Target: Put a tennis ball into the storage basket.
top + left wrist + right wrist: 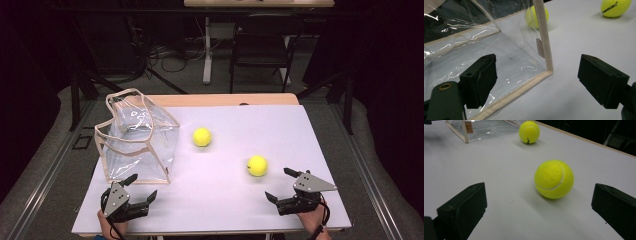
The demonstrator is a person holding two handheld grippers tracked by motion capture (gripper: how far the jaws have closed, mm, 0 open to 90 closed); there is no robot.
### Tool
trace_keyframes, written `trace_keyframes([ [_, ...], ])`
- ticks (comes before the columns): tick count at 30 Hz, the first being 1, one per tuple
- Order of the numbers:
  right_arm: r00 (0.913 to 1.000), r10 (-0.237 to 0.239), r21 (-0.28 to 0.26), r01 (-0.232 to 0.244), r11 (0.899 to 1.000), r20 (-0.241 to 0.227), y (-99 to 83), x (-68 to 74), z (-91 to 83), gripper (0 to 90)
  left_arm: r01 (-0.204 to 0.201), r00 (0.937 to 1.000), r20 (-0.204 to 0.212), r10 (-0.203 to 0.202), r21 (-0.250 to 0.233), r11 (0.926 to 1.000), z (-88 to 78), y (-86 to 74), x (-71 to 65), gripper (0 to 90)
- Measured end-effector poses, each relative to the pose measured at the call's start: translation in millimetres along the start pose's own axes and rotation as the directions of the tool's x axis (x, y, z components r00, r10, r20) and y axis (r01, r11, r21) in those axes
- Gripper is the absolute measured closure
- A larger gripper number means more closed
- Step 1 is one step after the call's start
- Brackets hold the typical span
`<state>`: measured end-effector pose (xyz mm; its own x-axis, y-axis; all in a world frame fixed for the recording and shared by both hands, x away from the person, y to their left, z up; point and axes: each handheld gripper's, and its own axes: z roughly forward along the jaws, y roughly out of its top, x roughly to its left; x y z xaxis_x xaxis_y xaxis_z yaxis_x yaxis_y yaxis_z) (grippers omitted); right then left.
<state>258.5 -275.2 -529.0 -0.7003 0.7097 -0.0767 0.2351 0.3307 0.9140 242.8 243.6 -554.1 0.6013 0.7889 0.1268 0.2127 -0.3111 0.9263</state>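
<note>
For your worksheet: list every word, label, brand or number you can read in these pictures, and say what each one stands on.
Dark brand print on the tennis ball: too blurred to read.
Small brown tag on the clear bag: writing too small to read.
Nothing else carries any text.

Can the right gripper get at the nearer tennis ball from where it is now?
Probably yes. The right gripper is open, and the nearer tennis ball lies just ahead between its fingers on bare table, with nothing in between.
</note>
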Motion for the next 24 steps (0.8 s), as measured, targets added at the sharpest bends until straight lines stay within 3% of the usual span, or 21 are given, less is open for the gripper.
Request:
trace_keyframes([
  [24,0.9999,-0.01,0.049,0.01,0.999,-0.003,14.0,0.2,2.4,0.0,-0.007,1.0,0.001,0.007,0.003,1.0,1.6,-0.6,-0.9,15.9],
])
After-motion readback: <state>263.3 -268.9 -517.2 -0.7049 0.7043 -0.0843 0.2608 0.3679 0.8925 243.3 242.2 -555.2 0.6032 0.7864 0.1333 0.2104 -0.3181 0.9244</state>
